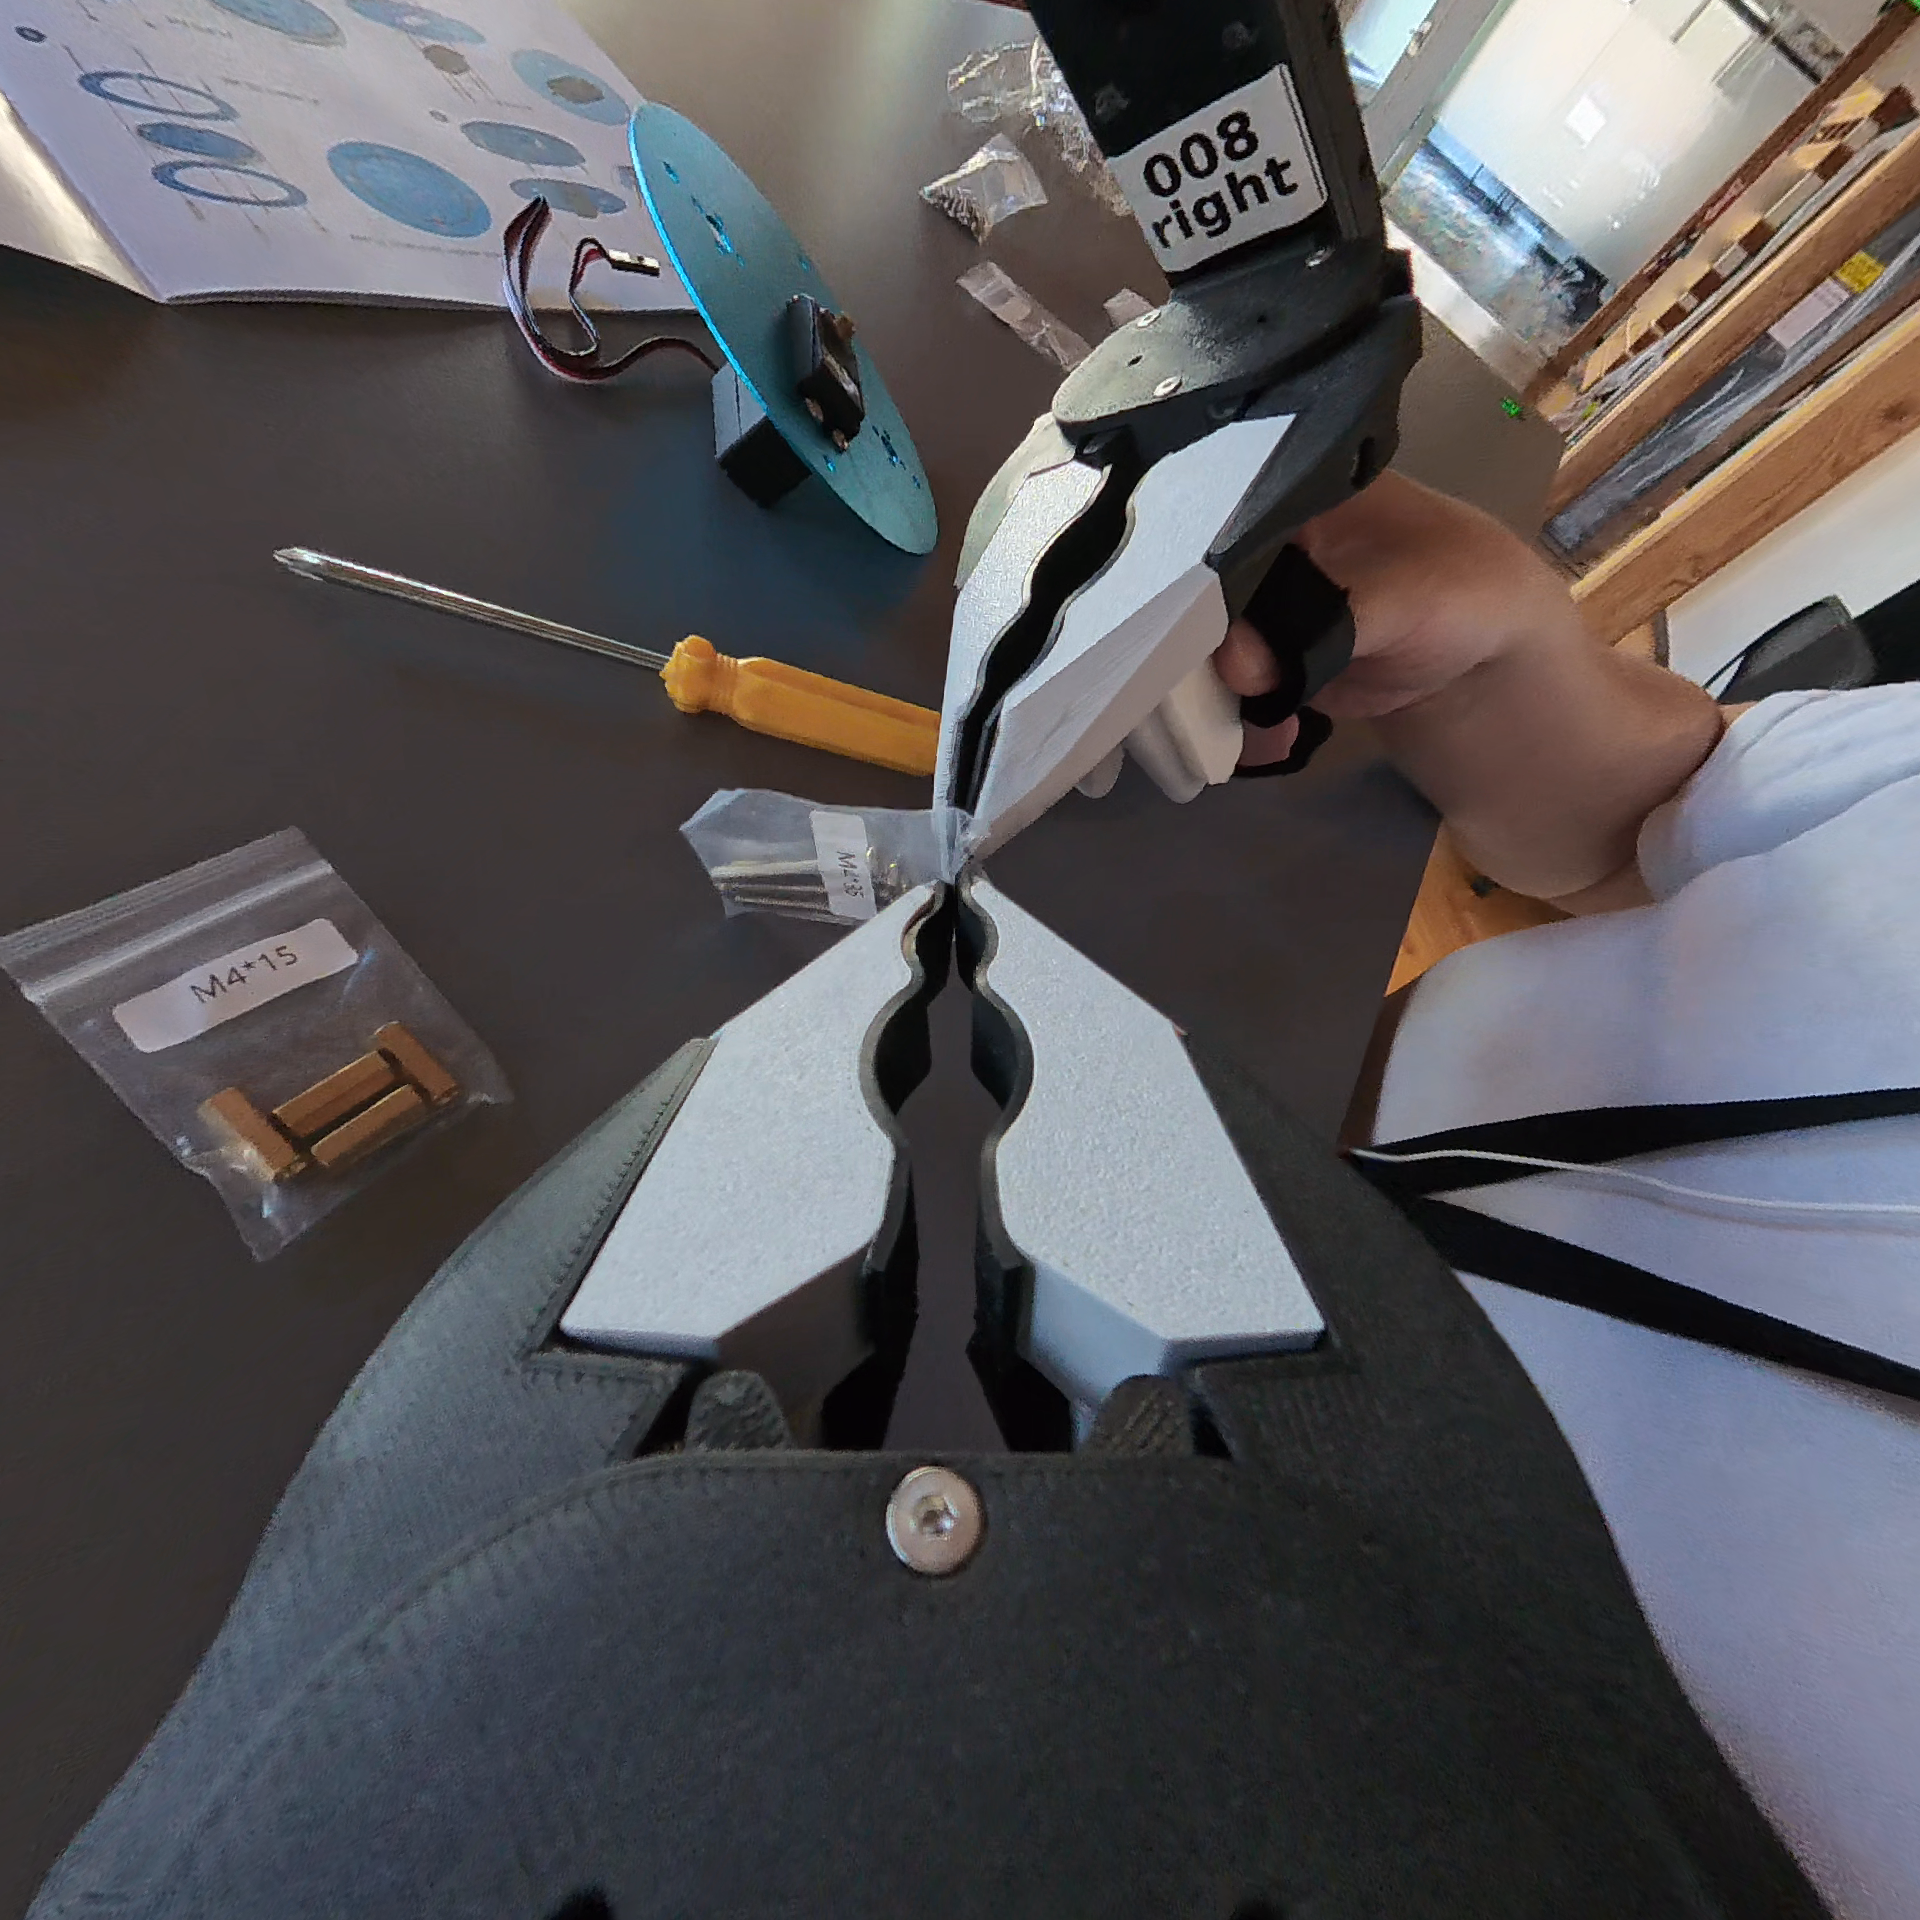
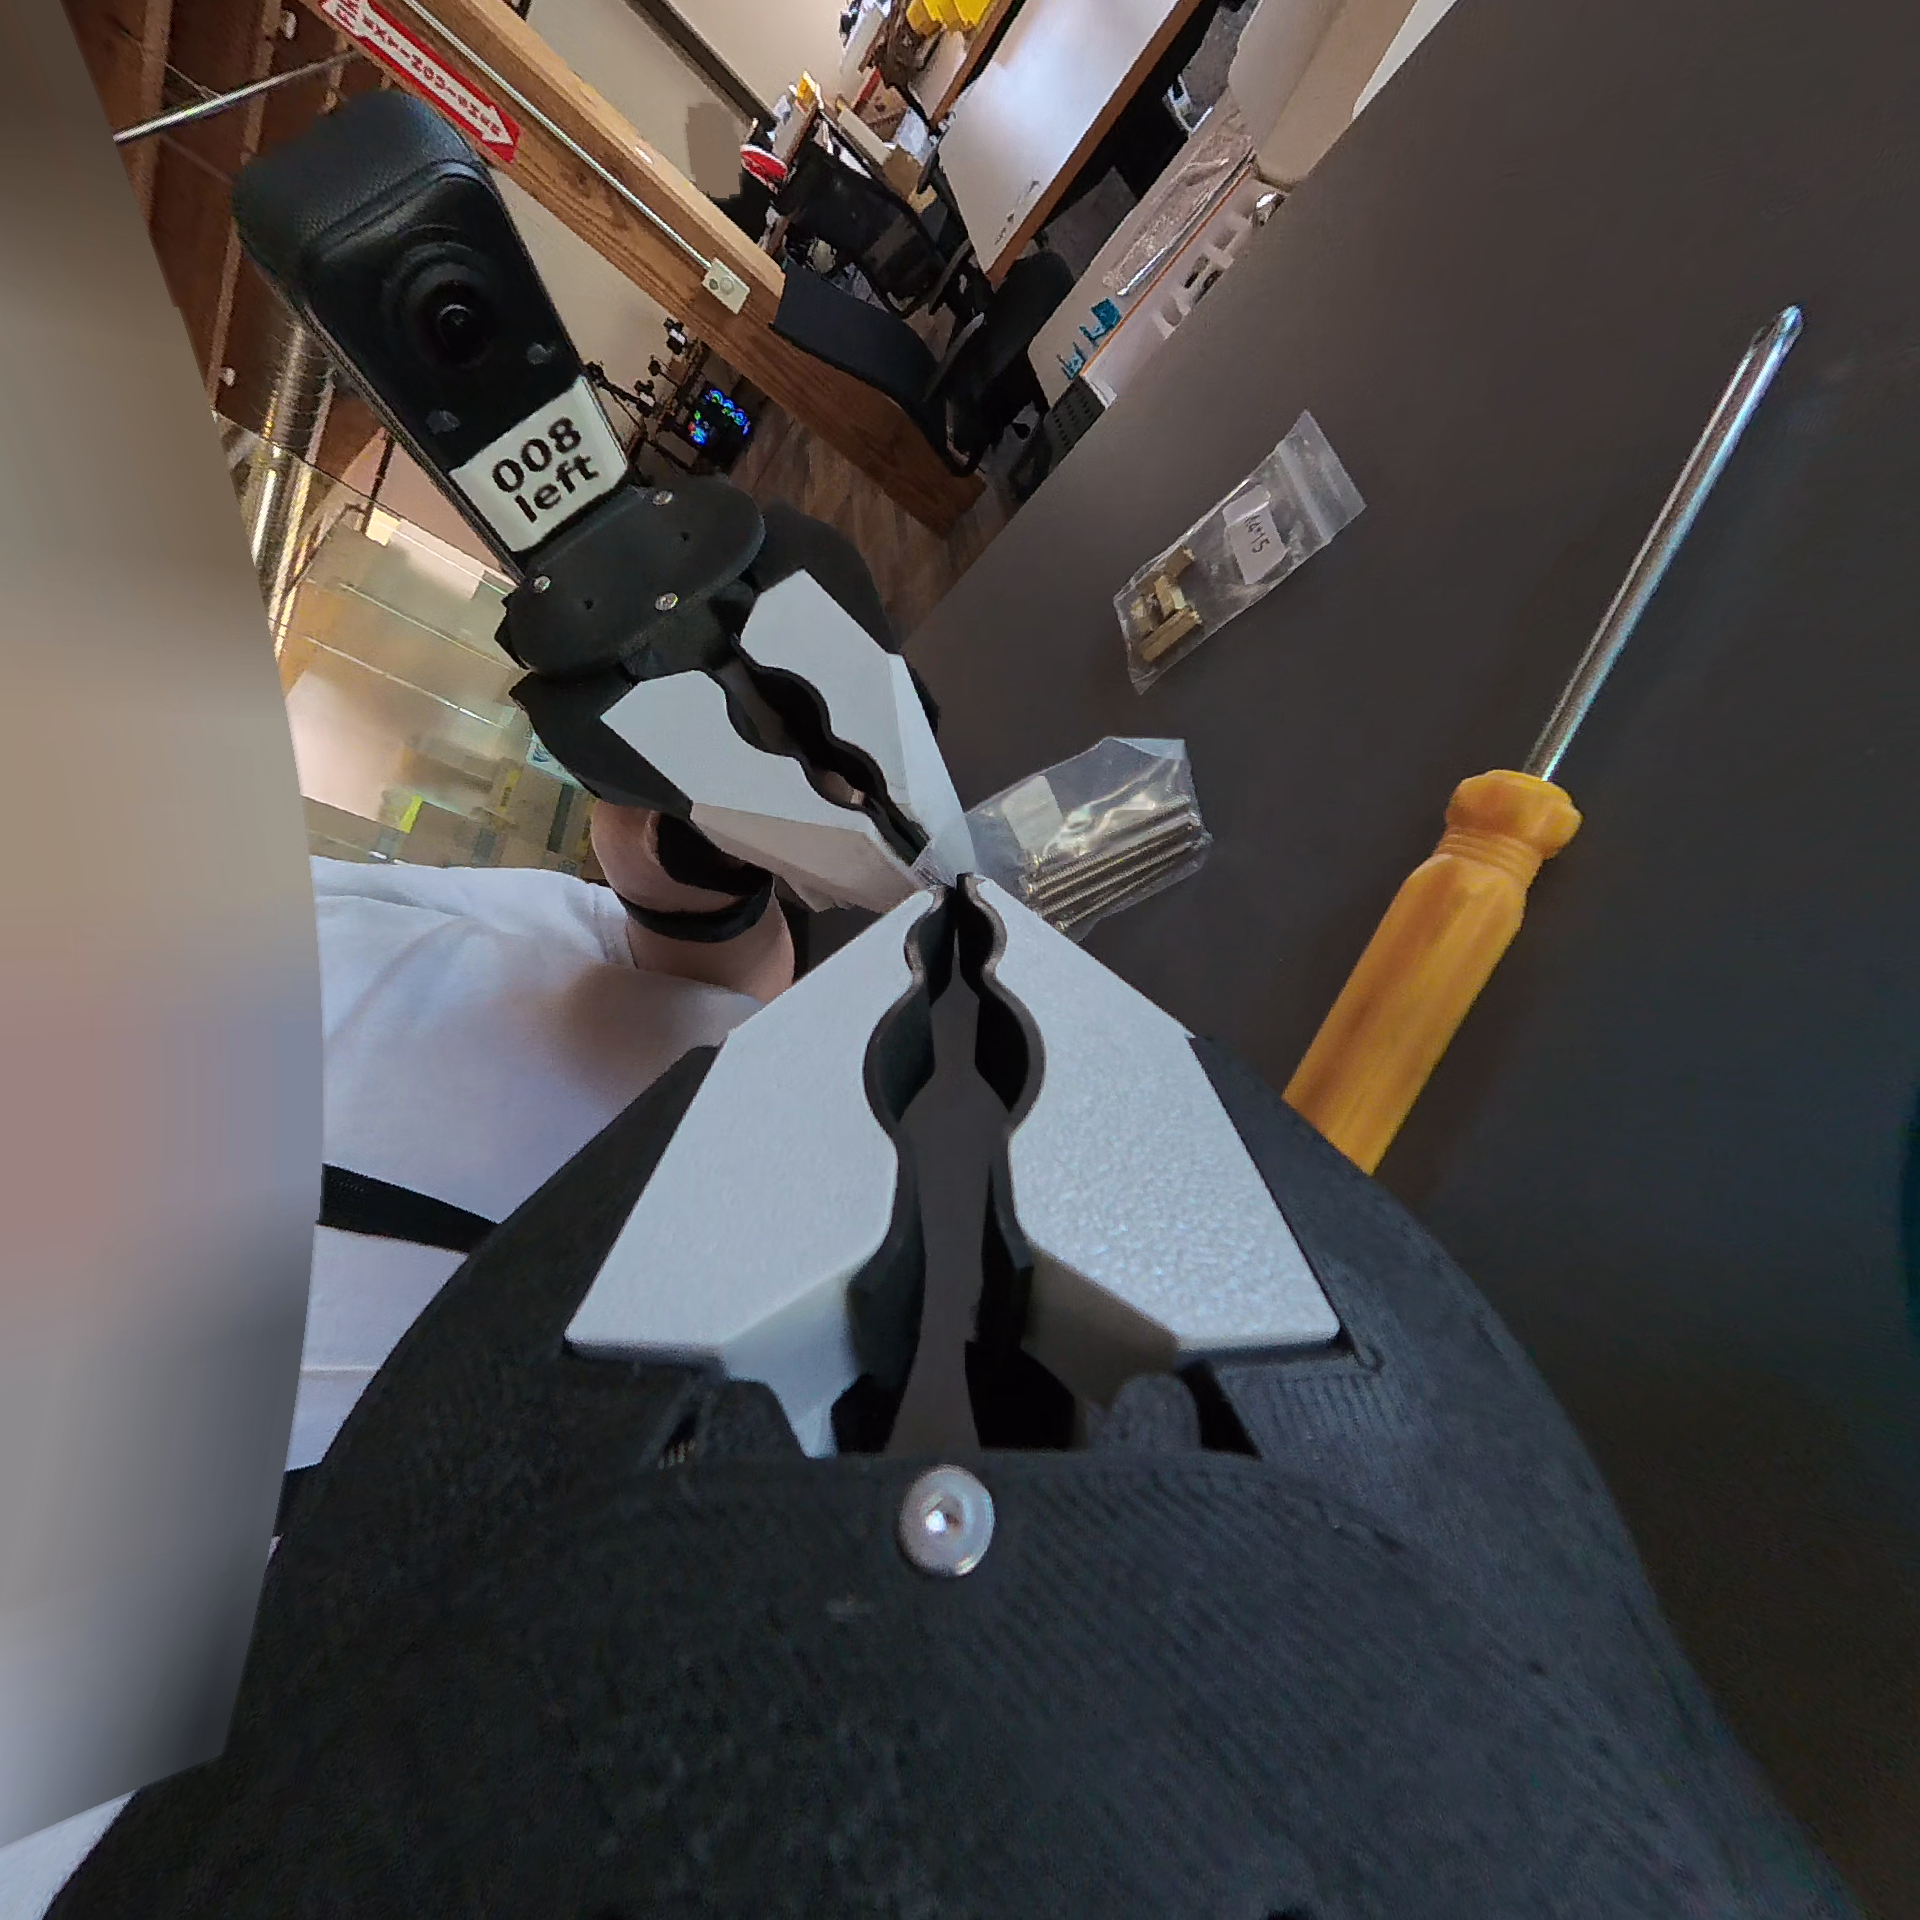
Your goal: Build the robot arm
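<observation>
**As both grippers close in, one bag sits pinched between them**

Where the two sets of tips meet, the left gripper (image 1: pixel 951 899) and right gripper (image 1: pixel 961 831) nip the same corner of the bag (image 1: pixel 790 868). Both pairs of fingers are clenched, tips nearly touching each other. Clear plastic shows between the right tips. The left tips are closed on the bag's edge just below, though how much plastic they hold is hard to see.

- Bag: small, clear, zip-top, with a white label and a bundle of long silver screws lying lengthwise. It trails away from the tips to the left in the left wrist view. Whether it is fully clear of the table (image 1: pixel 416 727) I cannot tell.
- Nearest neighbour: screwdriver (image 1: pixel 800 707), orange handle, long steel shaft, flat on the table just beyond the bag, touching nothing.
- Standoff bag (image 1: pixel 260 1039): a second zip bag with brass pieces, well apart to the left, lying flat.
- Disc (image 1: pixel 769 343): blue metal, tilted, propped on a black servo (image 1: pixel 753 436) fixed through it. The servo's cable loops toward a printed sheet (image 1: pixel 312 156).
- More clear bags (image 1: pixel 987 187) lie far back.
- A hand (image 1: pixel 1455 665) grips the right gripper's handle, with a white sleeve behind it.
</observation>
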`<control>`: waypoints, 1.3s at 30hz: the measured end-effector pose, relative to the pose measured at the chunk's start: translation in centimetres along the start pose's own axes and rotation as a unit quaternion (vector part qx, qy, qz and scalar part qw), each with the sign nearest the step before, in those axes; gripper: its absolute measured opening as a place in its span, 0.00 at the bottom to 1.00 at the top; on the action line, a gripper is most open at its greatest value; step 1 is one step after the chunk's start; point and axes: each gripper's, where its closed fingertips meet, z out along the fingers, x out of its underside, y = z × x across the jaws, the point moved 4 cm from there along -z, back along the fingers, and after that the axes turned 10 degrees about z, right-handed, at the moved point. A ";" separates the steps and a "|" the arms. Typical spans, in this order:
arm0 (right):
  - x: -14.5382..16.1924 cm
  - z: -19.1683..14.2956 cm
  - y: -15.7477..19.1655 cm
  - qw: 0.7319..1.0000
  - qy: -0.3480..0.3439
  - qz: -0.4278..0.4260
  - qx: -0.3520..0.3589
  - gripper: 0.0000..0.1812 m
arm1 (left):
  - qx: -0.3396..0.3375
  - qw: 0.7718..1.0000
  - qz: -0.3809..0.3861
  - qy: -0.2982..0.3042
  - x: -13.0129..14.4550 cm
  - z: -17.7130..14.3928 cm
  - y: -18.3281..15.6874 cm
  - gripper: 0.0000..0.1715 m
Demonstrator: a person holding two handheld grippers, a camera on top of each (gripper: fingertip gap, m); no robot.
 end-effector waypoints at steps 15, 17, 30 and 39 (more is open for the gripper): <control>0.8 1.1 -0.7 0.992 -0.014 -0.076 0.101 0.09 | -0.018 1.000 0.007 0.009 -0.3 0.1 0.8 0.00; 0.7 1.0 -0.7 0.990 -0.029 -0.085 0.107 0.07 | -0.012 1.000 0.006 0.010 -0.3 0.3 0.7 0.00; 0.9 0.3 -0.3 0.986 -0.073 -0.112 0.103 0.02 | -0.006 0.999 0.024 0.021 -0.5 0.0 0.4 0.00; 0.8 0.1 -0.2 0.984 -0.082 -0.116 0.110 0.00 | 0.007 0.999 0.024 0.022 -0.2 0.4 -0.1 0.00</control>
